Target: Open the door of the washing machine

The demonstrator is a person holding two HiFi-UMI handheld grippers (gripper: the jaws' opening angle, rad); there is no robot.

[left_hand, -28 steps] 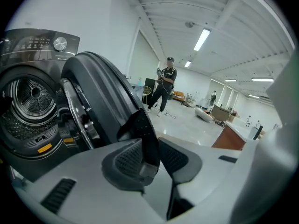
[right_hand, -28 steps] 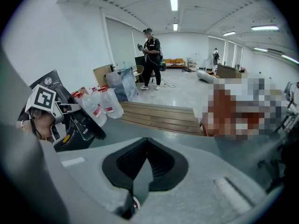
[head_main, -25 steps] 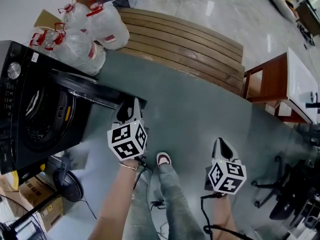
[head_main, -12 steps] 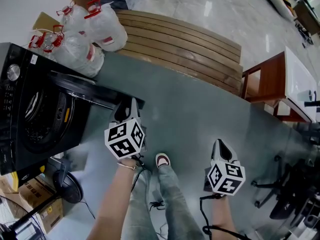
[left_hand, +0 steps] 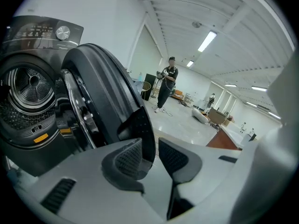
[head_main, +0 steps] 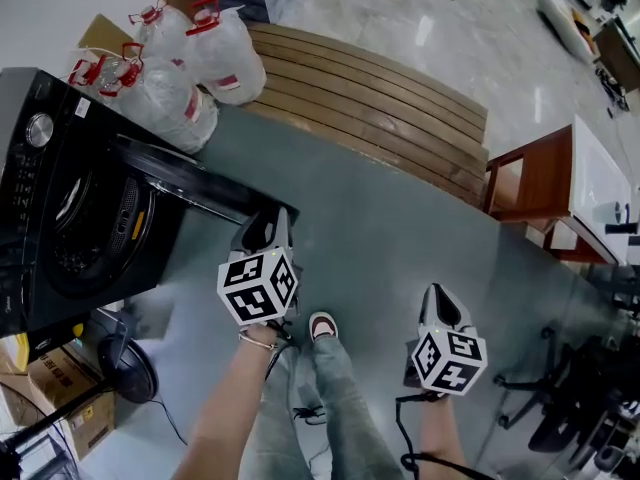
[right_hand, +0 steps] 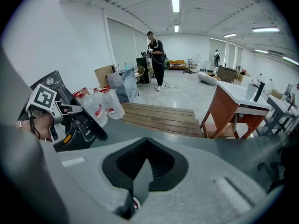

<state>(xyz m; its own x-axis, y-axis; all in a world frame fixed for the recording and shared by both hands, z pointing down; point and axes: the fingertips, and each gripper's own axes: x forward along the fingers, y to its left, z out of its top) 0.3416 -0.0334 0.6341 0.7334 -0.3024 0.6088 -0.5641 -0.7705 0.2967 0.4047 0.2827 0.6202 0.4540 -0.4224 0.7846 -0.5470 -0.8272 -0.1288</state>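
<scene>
Grey floor (head_main: 380,218) runs past the washing machine (head_main: 70,208), which is cut off at the left edge. Its door (head_main: 190,186) stands swung out, its far edge hidden behind the left gripper (head_main: 268,226). That gripper's fingers sit apart around the edge, one pad clear of it. The right gripper (head_main: 440,303) hangs well apart, fingers closed on nothing.

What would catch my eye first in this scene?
The black washing machine at the left stands out, its round door swung wide open so the steel drum shows. The left gripper sits at the door's free edge, which stands between its fingers. Behind the machine, clear water jugs with red caps crowd beside a wooden slatted bench.
</scene>
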